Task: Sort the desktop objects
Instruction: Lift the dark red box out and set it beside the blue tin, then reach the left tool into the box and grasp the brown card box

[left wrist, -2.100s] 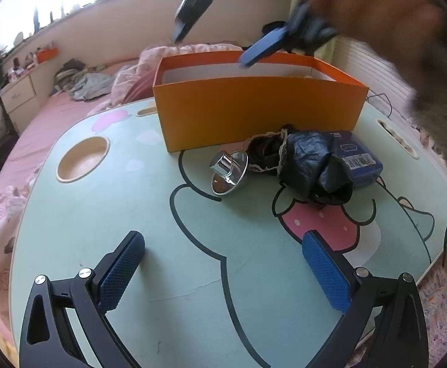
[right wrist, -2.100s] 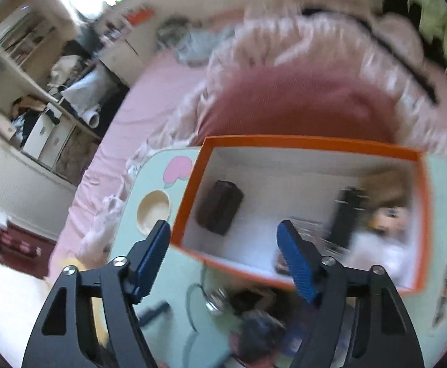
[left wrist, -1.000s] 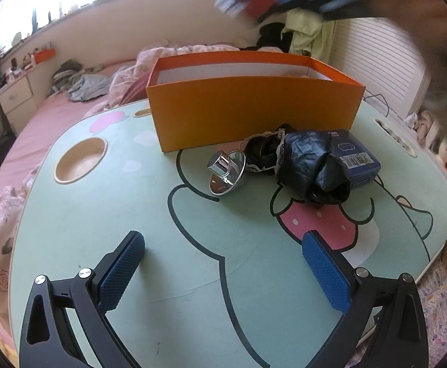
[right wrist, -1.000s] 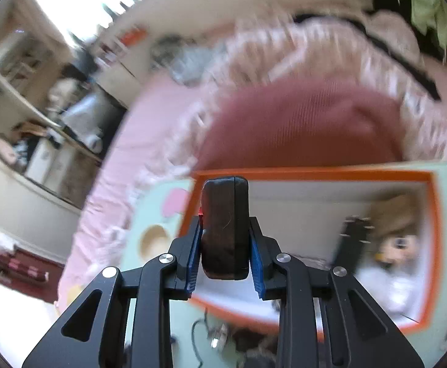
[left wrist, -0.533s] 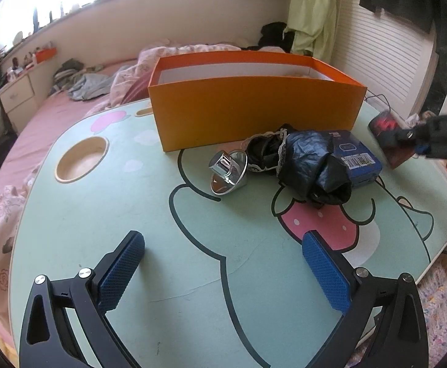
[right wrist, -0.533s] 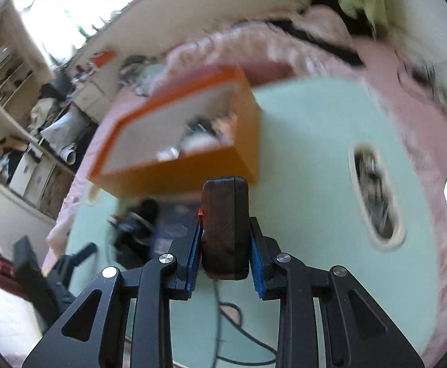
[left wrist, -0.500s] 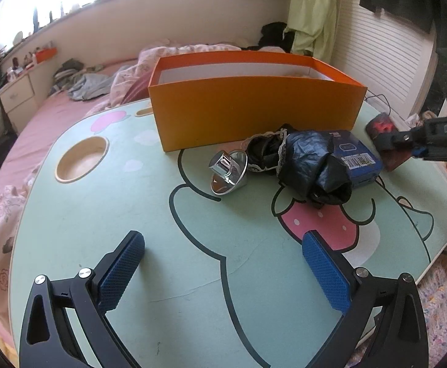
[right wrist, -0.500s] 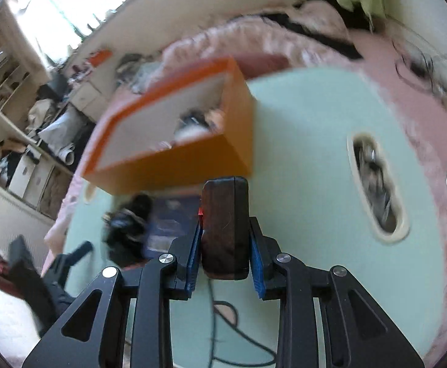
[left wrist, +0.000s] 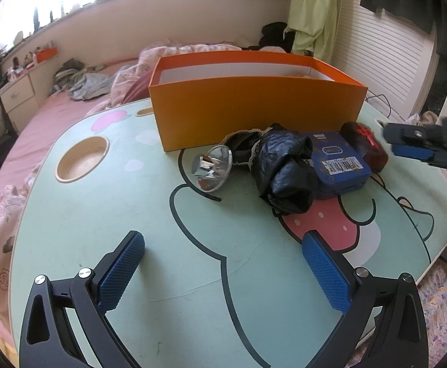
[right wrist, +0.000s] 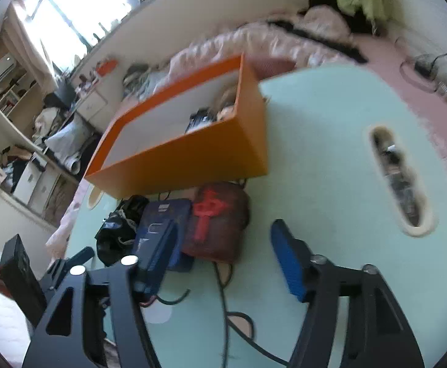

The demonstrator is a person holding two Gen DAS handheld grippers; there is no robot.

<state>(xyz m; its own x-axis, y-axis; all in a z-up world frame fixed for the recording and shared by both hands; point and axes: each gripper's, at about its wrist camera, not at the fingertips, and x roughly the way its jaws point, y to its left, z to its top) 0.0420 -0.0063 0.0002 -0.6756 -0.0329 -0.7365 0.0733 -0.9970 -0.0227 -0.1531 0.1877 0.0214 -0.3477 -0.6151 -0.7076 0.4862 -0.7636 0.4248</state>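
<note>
**Brown pouch set down beside the blue box**

Your right gripper (right wrist: 223, 263) has just been opening; the brown pouch (right wrist: 219, 222), lying against the blue box (right wrist: 162, 233) before the orange box (right wrist: 192, 153), is free. It looks soft and light; pinch its narrow sides. Its red mark is unreadable. Your left gripper (left wrist: 223, 273) stands wide, empty.

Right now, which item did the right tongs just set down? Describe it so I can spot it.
Start at the orange box. In front of its right end, beside the blue tin, lies a dark brown pouch. Only it bears a red emblem.
</note>
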